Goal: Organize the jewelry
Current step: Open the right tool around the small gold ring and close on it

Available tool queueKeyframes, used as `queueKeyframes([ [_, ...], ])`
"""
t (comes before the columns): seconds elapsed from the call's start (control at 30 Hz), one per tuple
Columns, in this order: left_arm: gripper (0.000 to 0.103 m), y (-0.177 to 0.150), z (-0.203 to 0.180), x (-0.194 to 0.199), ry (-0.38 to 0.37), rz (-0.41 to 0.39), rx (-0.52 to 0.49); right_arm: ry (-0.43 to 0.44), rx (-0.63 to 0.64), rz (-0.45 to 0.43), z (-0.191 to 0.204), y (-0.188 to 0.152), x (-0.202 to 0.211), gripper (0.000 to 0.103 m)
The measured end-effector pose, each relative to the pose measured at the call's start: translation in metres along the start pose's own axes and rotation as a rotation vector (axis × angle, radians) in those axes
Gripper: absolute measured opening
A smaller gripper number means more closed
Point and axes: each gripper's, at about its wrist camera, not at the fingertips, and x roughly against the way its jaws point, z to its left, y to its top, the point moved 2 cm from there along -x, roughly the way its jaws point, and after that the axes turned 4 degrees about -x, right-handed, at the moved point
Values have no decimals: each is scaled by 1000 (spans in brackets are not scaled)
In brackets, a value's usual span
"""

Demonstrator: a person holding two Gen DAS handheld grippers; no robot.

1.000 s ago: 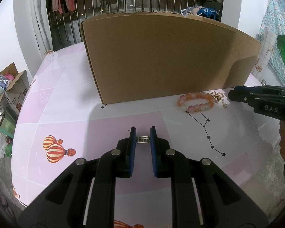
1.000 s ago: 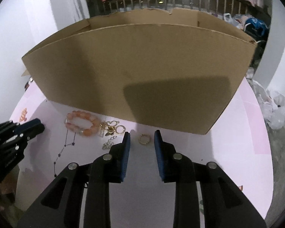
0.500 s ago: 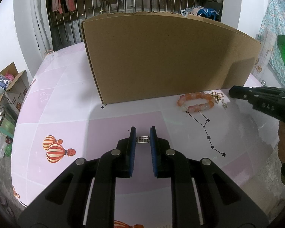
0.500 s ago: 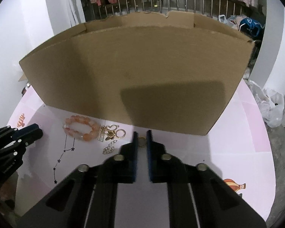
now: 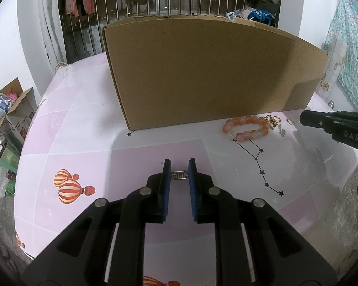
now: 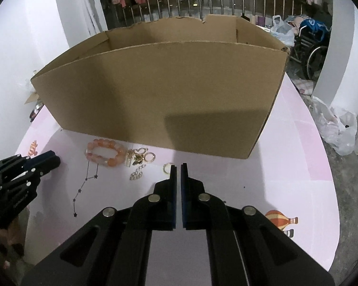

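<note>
- Right wrist view: the right gripper is closed beside the gold ring, apparently missed, just left of its tips.
- A small silver clasp is gripped crosswise by the left gripper.

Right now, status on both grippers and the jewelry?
Left gripper shut on small silver clasp. Right gripper shut, gold ring just beside its tip. Bead bracelet on table; cardboard box behind.
</note>
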Motion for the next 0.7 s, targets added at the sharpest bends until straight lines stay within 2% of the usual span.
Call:
queueKeyframes([
  [0.17, 13, 0, 0, 0, 0, 1, 0, 2, 58, 3, 16, -2, -2, 3],
  [0.27, 13, 0, 0, 0, 0, 1, -1, -55, 100, 4, 19, -2, -6, 3],
  [0.43, 13, 0, -1, 0, 1, 0, 0, -101, 42, 9, 3, 3, -8, 3],
  [0.6, 13, 0, -1, 0, 1, 0, 1, -28, 50, 6, 9, 2, 1, 4],
  [0.7, 13, 0, -1, 0, 1, 0, 0, -17, 69, 24, 15, -1, -4, 5],
])
